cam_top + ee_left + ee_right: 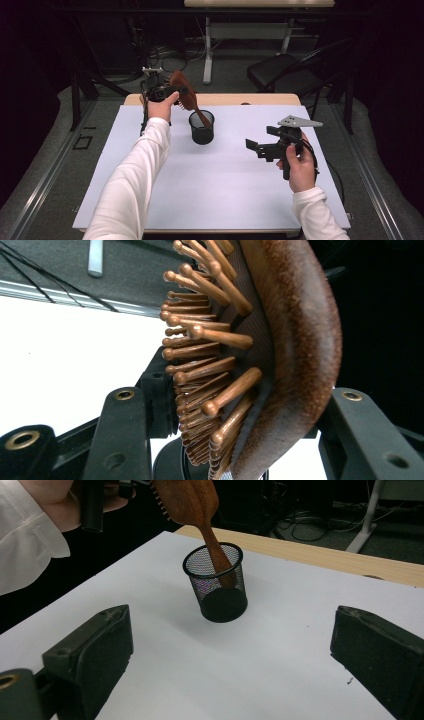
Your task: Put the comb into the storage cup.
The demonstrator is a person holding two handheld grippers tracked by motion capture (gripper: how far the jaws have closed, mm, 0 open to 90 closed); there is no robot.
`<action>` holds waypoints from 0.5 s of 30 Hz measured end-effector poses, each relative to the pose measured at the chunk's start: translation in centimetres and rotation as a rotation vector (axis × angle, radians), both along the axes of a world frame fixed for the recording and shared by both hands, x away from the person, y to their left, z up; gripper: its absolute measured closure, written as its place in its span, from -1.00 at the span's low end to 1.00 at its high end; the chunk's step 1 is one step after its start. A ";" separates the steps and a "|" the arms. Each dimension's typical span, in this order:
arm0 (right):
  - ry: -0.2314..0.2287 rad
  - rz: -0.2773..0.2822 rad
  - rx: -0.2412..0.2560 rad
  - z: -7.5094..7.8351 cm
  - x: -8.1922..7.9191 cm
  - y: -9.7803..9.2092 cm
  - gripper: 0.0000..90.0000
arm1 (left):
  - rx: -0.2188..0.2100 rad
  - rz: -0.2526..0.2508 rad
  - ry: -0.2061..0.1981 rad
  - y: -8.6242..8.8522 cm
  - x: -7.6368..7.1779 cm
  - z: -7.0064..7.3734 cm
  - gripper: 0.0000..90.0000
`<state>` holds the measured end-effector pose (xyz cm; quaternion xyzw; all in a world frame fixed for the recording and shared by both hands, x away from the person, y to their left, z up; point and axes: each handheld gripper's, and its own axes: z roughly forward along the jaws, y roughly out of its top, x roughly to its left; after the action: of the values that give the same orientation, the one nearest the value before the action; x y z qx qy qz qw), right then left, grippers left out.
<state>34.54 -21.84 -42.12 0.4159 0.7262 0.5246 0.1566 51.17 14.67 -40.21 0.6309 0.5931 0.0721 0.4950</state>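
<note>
A brown wooden hairbrush [181, 85] leans with its handle down inside a black mesh cup [202, 128] at the back middle of the white table top [225, 195]. My left gripper [167, 93] is raised above the cup's left side and shut on the brush head. In the left gripper view the bristles and curved back of the hairbrush [295, 340] sit between the jaws of my left gripper [237, 400]. My right gripper [264, 141] hovers open over the right part of the table, pointed at the cup [220, 587], with nothing between its fingers [95, 650]. The hairbrush [190, 500] slants up to the left.
A strip of bare wooden table [250, 99] shows behind the white sheet. Beyond it stand a black chair [285, 70], a desk leg [207, 50] and floor cables. White surface lies open between the cup and the right gripper and toward the near edge.
</note>
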 end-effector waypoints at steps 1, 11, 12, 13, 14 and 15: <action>0.001 0.000 0.001 0.0 0.0 0.0 -0.92 | 0.004 -0.001 0.000 0.0 0.0 -0.1 0.10; 0.006 0.005 -0.005 -0.1 0.0 0.4 -0.91 | 0.002 0.004 0.008 -0.1 0.0 -1.3 0.10; 0.005 0.006 -0.005 -0.1 0.0 0.4 -0.91 | 0.006 0.002 0.009 -0.1 0.0 -1.4 0.10; 0.005 0.007 -0.004 -0.1 0.0 0.4 -0.91 | 0.001 0.004 0.014 -0.1 0.0 -1.5 0.10; 0.005 0.009 -0.005 -0.1 0.1 0.4 -0.91 | 0.004 0.002 0.013 -0.1 0.0 -1.6 0.10; 0.003 0.009 -0.006 -0.1 0.1 0.5 -0.91 | 0.008 0.001 0.017 -0.1 0.0 -1.7 0.10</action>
<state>34.60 -21.38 -42.25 0.4129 0.7300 0.5224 0.1541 51.14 14.57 -41.87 0.6333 0.5972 0.0694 0.4873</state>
